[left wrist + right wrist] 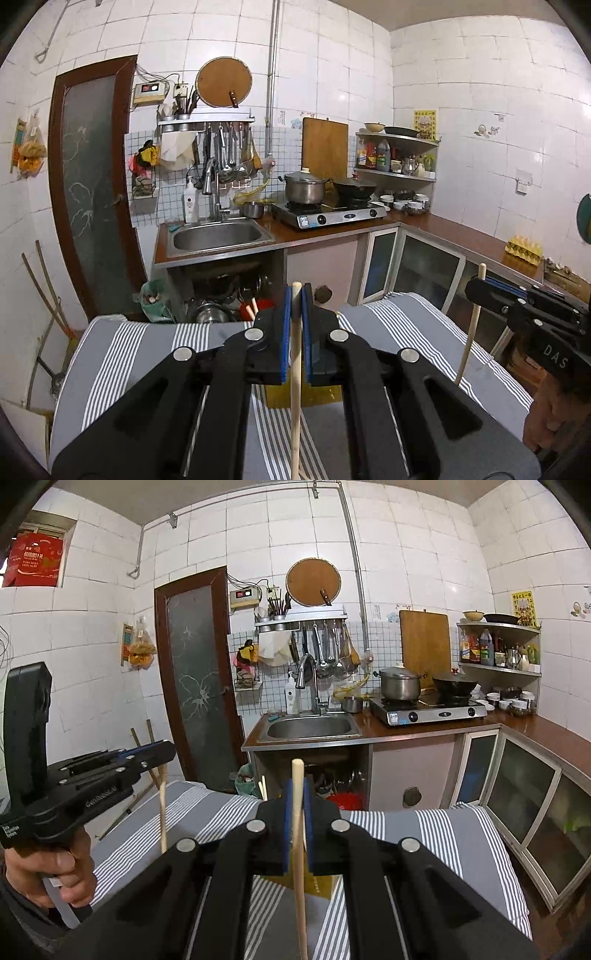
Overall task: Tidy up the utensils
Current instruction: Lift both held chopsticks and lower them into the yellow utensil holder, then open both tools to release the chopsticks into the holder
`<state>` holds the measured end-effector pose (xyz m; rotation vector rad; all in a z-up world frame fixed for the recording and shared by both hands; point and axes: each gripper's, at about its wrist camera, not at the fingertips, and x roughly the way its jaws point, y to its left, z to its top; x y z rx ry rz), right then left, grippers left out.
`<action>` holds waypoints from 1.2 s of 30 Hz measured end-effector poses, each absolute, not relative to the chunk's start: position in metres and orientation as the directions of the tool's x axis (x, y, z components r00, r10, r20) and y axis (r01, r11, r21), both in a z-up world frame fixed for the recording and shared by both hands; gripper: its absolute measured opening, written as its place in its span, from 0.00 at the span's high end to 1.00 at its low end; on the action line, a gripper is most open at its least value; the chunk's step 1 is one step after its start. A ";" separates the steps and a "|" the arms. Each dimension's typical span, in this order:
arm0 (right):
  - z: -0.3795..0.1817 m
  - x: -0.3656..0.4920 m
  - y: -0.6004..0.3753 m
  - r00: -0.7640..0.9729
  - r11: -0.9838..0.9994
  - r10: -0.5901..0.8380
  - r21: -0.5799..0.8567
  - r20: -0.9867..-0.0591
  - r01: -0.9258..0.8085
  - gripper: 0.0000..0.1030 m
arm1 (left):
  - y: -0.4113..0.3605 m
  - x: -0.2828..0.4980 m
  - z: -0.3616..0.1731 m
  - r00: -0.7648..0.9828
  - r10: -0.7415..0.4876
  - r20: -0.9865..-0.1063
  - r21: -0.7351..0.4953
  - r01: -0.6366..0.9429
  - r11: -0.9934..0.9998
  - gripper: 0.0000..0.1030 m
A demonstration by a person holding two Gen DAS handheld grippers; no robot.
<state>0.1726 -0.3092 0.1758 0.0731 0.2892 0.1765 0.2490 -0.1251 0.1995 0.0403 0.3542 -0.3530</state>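
Note:
My left gripper (296, 299) is shut on a pale wooden chopstick (295, 369) that stands upright between its blue pads, above a grey striped cloth (155, 343). My right gripper (298, 794) is shut on a second wooden chopstick (298, 834), also upright. The right gripper shows in the left wrist view (480, 288) at the right, holding its chopstick (471, 332). The left gripper shows in the right wrist view (162, 751) at the left with its chopstick (163, 808). A yellow box (321, 395) lies on the cloth under the fingers, mostly hidden.
A kitchen counter with a steel sink (218, 236), a gas stove (328, 216) with a pot and a wok, and corner shelves stands beyond the cloth. Hanging ladles (229, 155) are above the sink. An egg tray (524, 251) sits on the right counter. A dark door (92, 184) is at left.

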 end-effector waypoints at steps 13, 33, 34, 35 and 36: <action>0.195 0.229 -0.306 0.951 0.981 0.194 0.080 -0.241 -0.179 0.94 | -0.134 0.305 0.218 0.891 -0.340 -0.300 -0.022 0.350 0.937 0.96; 0.172 0.328 -0.304 0.956 0.969 0.241 0.096 -0.169 -0.227 0.94 | -0.156 0.403 0.194 0.919 -0.307 -0.246 -0.036 0.308 0.951 0.95; 0.169 0.332 -0.304 0.955 0.969 0.241 0.101 -0.174 -0.226 0.94 | -0.159 0.406 0.190 0.919 -0.304 -0.252 -0.033 0.306 0.952 0.95; 0.165 0.336 -0.304 0.954 0.969 0.238 0.106 -0.182 -0.221 0.94 | -0.160 0.409 0.184 0.914 -0.306 -0.266 -0.040 0.307 0.951 0.95; 0.163 0.339 -0.305 0.954 0.970 0.236 0.108 -0.186 -0.219 0.94 | -0.161 0.412 0.181 0.911 -0.308 -0.274 -0.041 0.308 0.950 0.95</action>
